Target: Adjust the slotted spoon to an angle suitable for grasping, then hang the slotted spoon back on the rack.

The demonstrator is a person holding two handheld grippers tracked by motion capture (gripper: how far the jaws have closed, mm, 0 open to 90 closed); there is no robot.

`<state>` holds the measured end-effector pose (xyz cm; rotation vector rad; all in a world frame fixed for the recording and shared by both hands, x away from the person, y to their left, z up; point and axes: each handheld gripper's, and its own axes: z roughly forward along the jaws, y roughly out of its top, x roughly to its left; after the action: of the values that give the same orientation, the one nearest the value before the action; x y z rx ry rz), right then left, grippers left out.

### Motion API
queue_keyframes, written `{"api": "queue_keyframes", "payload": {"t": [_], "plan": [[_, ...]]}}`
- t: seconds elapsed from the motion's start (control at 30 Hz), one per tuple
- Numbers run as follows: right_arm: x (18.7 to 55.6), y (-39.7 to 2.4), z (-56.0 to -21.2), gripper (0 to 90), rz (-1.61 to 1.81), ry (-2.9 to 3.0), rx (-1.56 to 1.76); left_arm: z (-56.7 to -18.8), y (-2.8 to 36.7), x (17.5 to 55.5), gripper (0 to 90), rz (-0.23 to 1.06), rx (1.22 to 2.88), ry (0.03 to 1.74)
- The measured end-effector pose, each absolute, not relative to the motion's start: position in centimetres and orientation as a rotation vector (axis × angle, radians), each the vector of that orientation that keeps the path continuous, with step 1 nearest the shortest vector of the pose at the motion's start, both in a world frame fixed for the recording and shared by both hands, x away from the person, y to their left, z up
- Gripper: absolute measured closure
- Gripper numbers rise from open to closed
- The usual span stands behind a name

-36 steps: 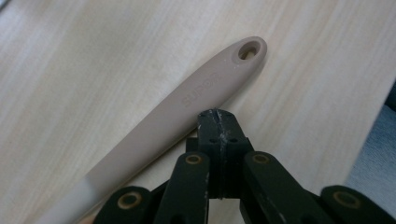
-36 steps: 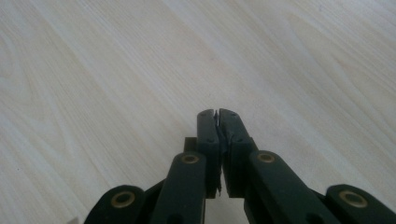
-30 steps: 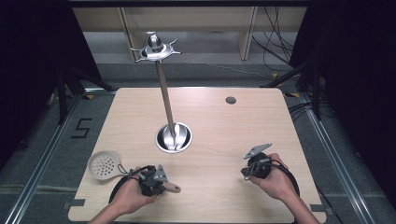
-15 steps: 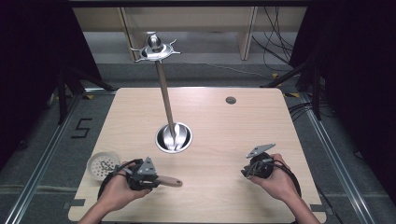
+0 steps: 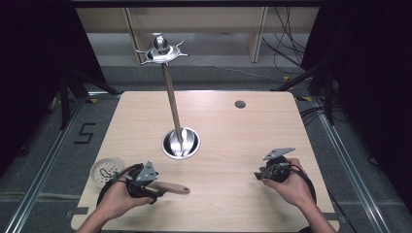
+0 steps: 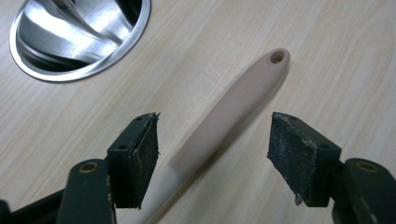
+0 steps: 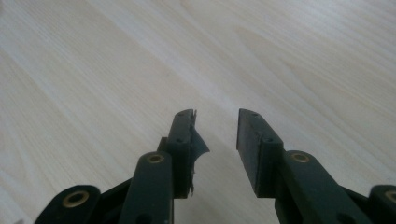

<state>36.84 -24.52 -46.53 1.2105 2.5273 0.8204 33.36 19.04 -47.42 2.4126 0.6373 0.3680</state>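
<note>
At the near-left of the worktop (image 5: pixel 228 121), the left gripper (image 6: pixel 212 154) has just been opening its fingers (image 6: pixel 135 158), and the skimmer's pale handle (image 6: pixel 233 107) lies loose between them, touching neither pad. A second ago the skimmer sat a little farther right with the gripper clamped on it; now its handle rests flat on the wood pointing right, and its perforated bowl (image 5: pixel 107 170) overhangs the worktop's left edge. By the look of it, the tool has been set down rather than hung.

The right gripper (image 7: pixel 215 135), at near right, has also just been parting its fingers, with nothing between them but bare wood.

The rack (image 5: pixel 167 77) stands mid-worktop on its steel base (image 5: pixel 180 143), its hook crown high at the far side. Open wood lies between the two hands and right of the base; the skimmer's bowl, past the left edge, looks the one spot liable to tip or snag.
</note>
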Motion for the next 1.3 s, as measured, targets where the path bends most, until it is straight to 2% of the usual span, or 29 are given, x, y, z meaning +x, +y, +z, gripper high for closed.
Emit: {"api": "queue_keyframes", "payload": {"t": [0.27,0.43,0.7,0.8,0.83,0.93,1.3], "plan": [[36.8,-24.2,-46.2,66.6,0.828,2.536,1.205,-47.0,19.0,33.2,31.8,0.372,2.428,0.619],[37.0,-24.3,-46.1,65.5,0.841,2.535,1.192,-46.7,18.5,33.6,36.8,0.342,2.483,0.583],[37.2,-24.6,-46.1,64.8,0.864,2.514,1.190,-46.0,16.4,35.3,41.9,0.325,2.652,0.396],[37.1,-24.8,-45.7,64.5,0.835,2.519,1.171,-46.0,16.1,35.8,44.1,0.309,2.676,0.353],[36.9,-24.8,-45.5,64.4,0.834,2.517,1.183,-46.2,15.7,36.0,44.4,0.267,2.647,0.336],[36.5,-24.7,-45.3,64.3,0.837,2.511,1.192,-46.0,15.5,36.7,45.6,0.260,2.746,0.211],[36.6,-24.6,-45.5,64.2,0.836,2.514,1.169,-47.1,15.2,37.9,47.2,0.147,2.871,0.131]]}}
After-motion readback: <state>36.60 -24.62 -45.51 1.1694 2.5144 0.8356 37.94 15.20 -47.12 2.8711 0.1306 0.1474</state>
